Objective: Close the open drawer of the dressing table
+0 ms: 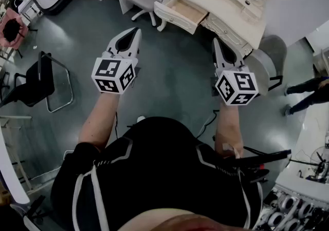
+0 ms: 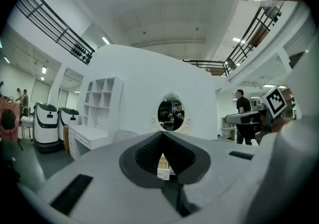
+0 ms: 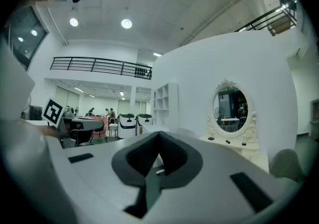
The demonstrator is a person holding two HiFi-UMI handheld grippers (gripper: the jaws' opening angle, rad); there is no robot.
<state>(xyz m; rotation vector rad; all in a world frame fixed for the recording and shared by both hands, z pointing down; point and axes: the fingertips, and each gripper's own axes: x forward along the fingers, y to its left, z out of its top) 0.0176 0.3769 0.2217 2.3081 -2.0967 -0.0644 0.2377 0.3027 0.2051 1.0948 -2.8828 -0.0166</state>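
Left gripper [image 1: 134, 31] and right gripper [image 1: 216, 41] both clenched on nothing.
I hold them level, well short of the dressing table [image 1: 234, 0]; its drawer [image 1: 185, 12] stands pulled out, ahead between the two.

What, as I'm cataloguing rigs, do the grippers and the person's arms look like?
Both the left gripper and the right gripper are white shells tapering to a point, lined with dark textured pads. Each carries a white cube printed with black square markers. The person wears a black short-sleeved top with pale stripes; the forearms are bare.
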